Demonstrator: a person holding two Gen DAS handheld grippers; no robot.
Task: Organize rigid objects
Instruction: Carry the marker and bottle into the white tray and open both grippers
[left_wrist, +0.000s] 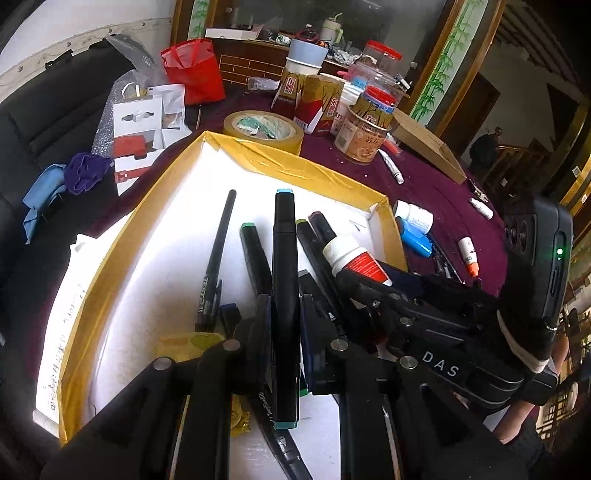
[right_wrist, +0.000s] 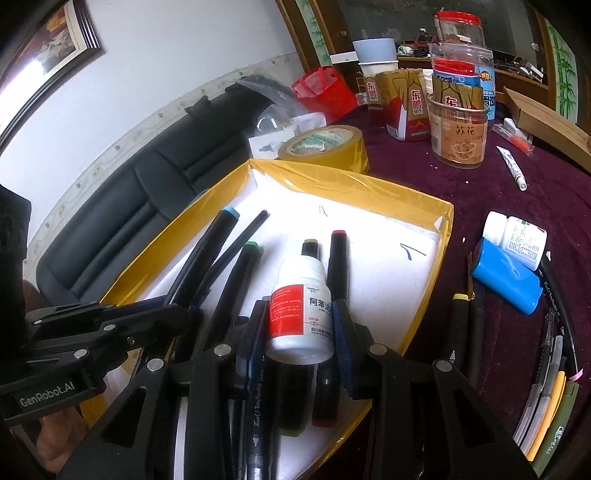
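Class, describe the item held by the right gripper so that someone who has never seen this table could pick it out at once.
Find the shallow white tray with yellow-taped edges on the purple tablecloth. Over its near end, the right gripper grips a small white medicine bottle between its jaws. Unlike the dark markers lying under it, it is squat, white-capped and carries a red-and-white label.

- Bright daylight blows out the white tray floor (left_wrist: 177, 258) in both my views.
- Fisheye bends edges; corners go black.
- Foreground fingers (right_wrist: 255, 332) look soft.
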